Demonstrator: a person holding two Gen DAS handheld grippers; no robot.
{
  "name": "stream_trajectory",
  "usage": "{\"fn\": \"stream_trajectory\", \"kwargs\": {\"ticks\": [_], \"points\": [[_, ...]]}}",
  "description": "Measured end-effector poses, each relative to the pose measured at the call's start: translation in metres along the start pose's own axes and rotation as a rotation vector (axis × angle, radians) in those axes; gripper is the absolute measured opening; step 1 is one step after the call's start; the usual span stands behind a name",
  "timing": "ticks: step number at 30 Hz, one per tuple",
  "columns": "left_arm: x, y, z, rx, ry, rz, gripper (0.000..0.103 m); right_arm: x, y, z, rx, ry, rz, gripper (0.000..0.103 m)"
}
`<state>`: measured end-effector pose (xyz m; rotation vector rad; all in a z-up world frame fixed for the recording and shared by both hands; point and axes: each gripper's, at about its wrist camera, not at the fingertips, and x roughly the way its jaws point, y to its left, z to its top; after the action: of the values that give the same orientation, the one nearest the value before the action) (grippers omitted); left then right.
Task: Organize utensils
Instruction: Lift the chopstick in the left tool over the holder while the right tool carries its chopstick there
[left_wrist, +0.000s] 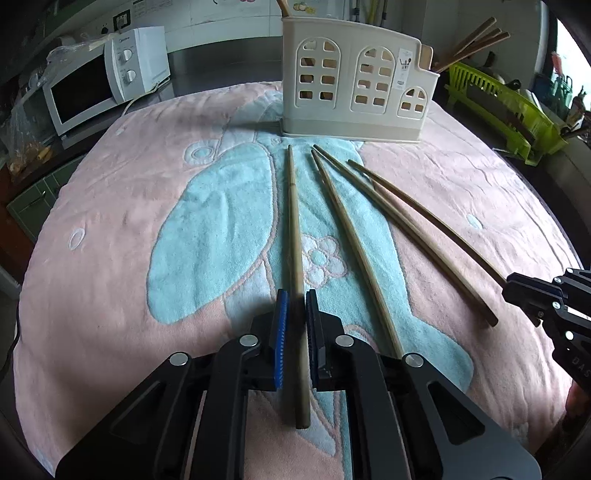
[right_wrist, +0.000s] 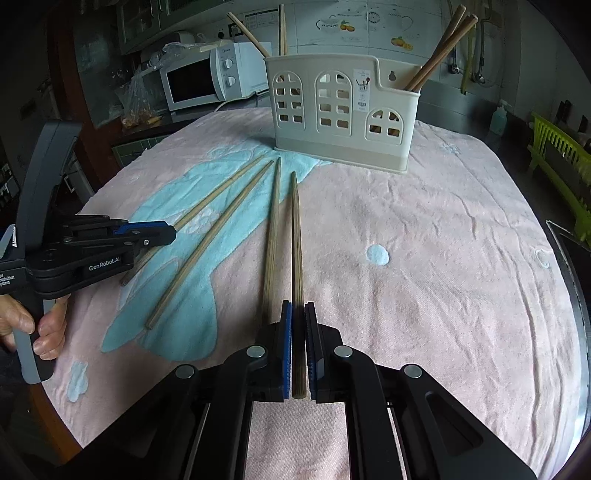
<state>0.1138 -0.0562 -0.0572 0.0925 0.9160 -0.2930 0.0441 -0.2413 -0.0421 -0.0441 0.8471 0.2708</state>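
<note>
Holding the leftmost chopstick (left_wrist: 293, 221) in the left gripper (left_wrist: 296, 300), blue pads clamped on its thick end, butt poking back toward the camera. Doing likewise on the other side: right gripper (right_wrist: 298, 308) pinched shut on the rightmost chopstick (right_wrist: 295, 240), also by the thick end. Gripping near the butt probably to leave the long tapered part free, so as to lead tip-first into a slot. Taking the outermost stick on each side, likely to keep the two tools well apart and off each other. Cannot tell whether either stick is already lifted clear; both thin tips look to rest on the towel (left_wrist: 110, 221). Leaving two loose chopsticks (left_wrist: 347, 240) between the held ones, fanned out, tips converging toward the holder. Pointing every tip at the cream utensil holder (right_wrist: 340, 118), upright at the far edge of the towel, near those tips but not touching them. Already keeping stored chopsticks (right_wrist: 443, 48) leaning out of its right compartment, with a couple more in the left one, so sorting seems partly done. Wrapping a hand (right_wrist: 22, 325) round the left tool's handle, low at the left edge of the right wrist view.
</note>
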Motion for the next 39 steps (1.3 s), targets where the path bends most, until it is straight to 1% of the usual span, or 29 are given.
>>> {"fn": "stream_trajectory", "kwargs": {"ticks": [3, 6, 8, 12, 14, 17, 19, 22, 24, 27, 28, 29, 32, 35, 37, 39], "points": [[-0.014, 0.005, 0.002, -0.019, -0.050, -0.011, 0.007, -0.015, 0.001, 0.006, -0.003, -0.035, 0.003, 0.007], [-0.031, 0.007, 0.006, -0.009, -0.113, -0.010, 0.007, -0.032, 0.001, 0.015, 0.000, -0.082, 0.008, 0.007], [-0.037, 0.008, 0.009, -0.007, -0.124, -0.013, 0.007, -0.039, 0.000, 0.021, 0.003, -0.108, 0.008, 0.007], [-0.037, 0.004, 0.002, 0.021, -0.098, -0.046, 0.007, -0.044, 0.000, 0.024, 0.004, -0.124, 0.009, 0.007], [-0.033, 0.002, -0.006, 0.034, -0.079, -0.051, 0.016, -0.042, 0.000, 0.022, 0.006, -0.117, 0.012, 0.007], [-0.022, 0.003, -0.014, 0.029, -0.046, -0.047, 0.026, -0.038, 0.001, 0.019, 0.010, -0.108, 0.015, 0.007], [-0.015, 0.004, -0.016, 0.032, -0.028, -0.043, 0.027, -0.037, 0.001, 0.018, 0.013, -0.106, 0.019, 0.007], [-0.003, 0.005, -0.017, 0.037, -0.009, -0.032, 0.025, -0.039, 0.001, 0.019, 0.013, -0.110, 0.021, 0.007], [-0.002, 0.003, -0.017, 0.046, -0.017, -0.018, 0.022, -0.039, 0.001, 0.019, 0.013, -0.111, 0.024, 0.007], [-0.002, 0.002, -0.016, 0.052, -0.016, 0.001, 0.014, -0.040, 0.001, 0.019, 0.016, -0.111, 0.024, 0.007], [-0.003, 0.003, -0.015, 0.051, -0.013, 0.000, 0.007, -0.040, 0.000, 0.019, 0.017, -0.113, 0.025, 0.007], [-0.004, 0.004, -0.014, 0.043, -0.011, -0.004, 0.006, -0.041, 0.000, 0.020, 0.018, -0.117, 0.025, 0.007], [-0.008, 0.005, -0.013, 0.041, -0.024, -0.001, 0.005, -0.045, 0.001, 0.021, 0.025, -0.129, 0.026, 0.007], [-0.016, 0.010, -0.010, 0.011, -0.049, 0.003, 0.005, -0.049, 0.002, 0.024, 0.022, -0.145, 0.025, 0.007], [-0.026, 0.013, -0.005, -0.009, -0.080, -0.013, 0.005, -0.055, 0.002, 0.027, 0.022, -0.161, 0.027, 0.007], [-0.040, 0.014, 0.000, -0.011, -0.128, -0.012, 0.005, -0.060, 0.002, 0.032, 0.025, -0.180, 0.035, 0.007]]}}
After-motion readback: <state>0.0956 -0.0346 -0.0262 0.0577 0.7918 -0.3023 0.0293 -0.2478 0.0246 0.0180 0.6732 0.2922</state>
